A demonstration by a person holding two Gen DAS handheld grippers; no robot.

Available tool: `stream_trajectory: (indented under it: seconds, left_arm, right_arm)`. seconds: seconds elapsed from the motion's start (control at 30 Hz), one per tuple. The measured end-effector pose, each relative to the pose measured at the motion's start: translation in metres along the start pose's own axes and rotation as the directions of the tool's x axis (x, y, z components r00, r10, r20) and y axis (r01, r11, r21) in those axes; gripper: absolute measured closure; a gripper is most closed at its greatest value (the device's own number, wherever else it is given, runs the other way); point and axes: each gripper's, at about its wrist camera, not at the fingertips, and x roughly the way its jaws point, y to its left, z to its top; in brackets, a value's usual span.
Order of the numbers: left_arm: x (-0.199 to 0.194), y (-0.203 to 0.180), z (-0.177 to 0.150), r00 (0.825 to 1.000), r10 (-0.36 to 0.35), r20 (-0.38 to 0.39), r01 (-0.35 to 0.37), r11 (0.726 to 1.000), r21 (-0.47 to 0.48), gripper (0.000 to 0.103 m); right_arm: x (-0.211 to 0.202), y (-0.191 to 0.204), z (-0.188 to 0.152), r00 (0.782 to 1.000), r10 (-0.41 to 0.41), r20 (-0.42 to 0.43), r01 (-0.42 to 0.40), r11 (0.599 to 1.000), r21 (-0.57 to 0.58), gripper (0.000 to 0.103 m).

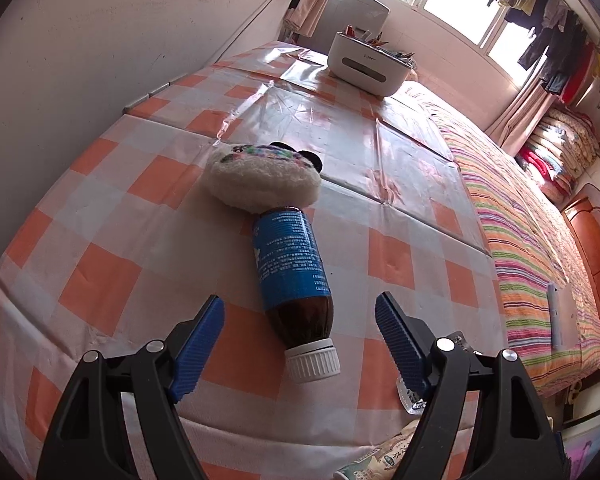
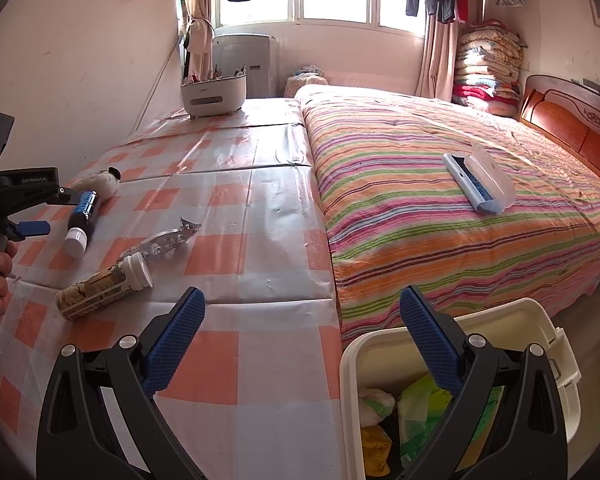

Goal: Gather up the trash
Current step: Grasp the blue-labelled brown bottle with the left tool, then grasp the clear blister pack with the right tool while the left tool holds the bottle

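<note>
A dark brown bottle with a blue label and white cap lies on the checked tablecloth, its base against a white plush panda. My left gripper is open, its blue fingers either side of the bottle's neck, not touching it. The bottle also shows in the right wrist view, with the left gripper beside it. A patterned bottle and a silver blister pack lie nearby. My right gripper is open and empty, above the table edge beside a white bin holding trash.
A white pen organiser stands at the table's far end. A bed with a striped cover adjoins the table on the right, with a lint brush on it. A wall runs along the left.
</note>
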Motion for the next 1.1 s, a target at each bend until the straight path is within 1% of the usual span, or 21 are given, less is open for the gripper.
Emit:
stream_trajectory:
  seconds: [0.07,0.2,0.37,0.43,0.5,0.53,0.6,0.97,1.1]
  left_arm:
    - [0.009,0.001,0.004,1.0,0.009,-0.019,-0.009,1.0,-0.006,0.028]
    - [0.021,0.0,0.008,0.999,0.042,-0.034,-0.042,0.999,0.007,0.028]
    - [0.033,-0.002,0.011,0.996,0.065,-0.054,-0.064,0.998,0.02,0.028]
    - [0.036,-0.002,0.011,0.996,0.06,-0.063,-0.059,0.998,0.02,0.032]
    - [0.041,-0.001,0.01,0.995,0.057,-0.081,-0.055,0.998,0.026,0.047]
    - [0.044,-0.001,0.01,0.994,0.055,-0.095,-0.053,0.998,0.025,0.051]
    - [0.044,-0.002,0.009,0.994,0.066,-0.09,-0.062,0.997,0.038,0.056]
    - [0.042,-0.005,0.004,0.996,0.035,-0.078,-0.031,0.998,0.055,0.06]
    - [0.034,-0.011,0.001,0.999,0.03,-0.045,-0.026,0.996,0.084,0.06]
  right_arm:
    - [0.001,0.001,0.0,1.0,-0.001,-0.002,0.001,1.0,-0.004,0.007]
    - [0.005,0.003,0.0,1.0,0.008,-0.014,-0.008,1.0,-0.004,0.007]
    - [0.006,0.004,0.001,1.0,0.018,-0.014,-0.018,1.0,-0.004,0.007]
    - [0.007,0.004,0.001,1.0,0.025,-0.019,-0.025,1.0,0.0,0.007]
    - [0.008,0.005,0.001,0.999,0.03,-0.022,-0.03,1.0,0.0,0.007]
    - [0.008,0.006,0.001,0.999,0.033,-0.023,-0.033,0.999,-0.001,0.007]
    - [0.007,0.007,0.001,0.999,0.04,-0.021,-0.04,0.999,-0.003,0.007]
    - [0.005,0.012,0.001,0.998,0.057,-0.016,-0.057,0.998,-0.007,0.007]
    - [0.005,0.015,0.0,0.998,0.067,-0.019,-0.068,0.998,-0.011,0.007]
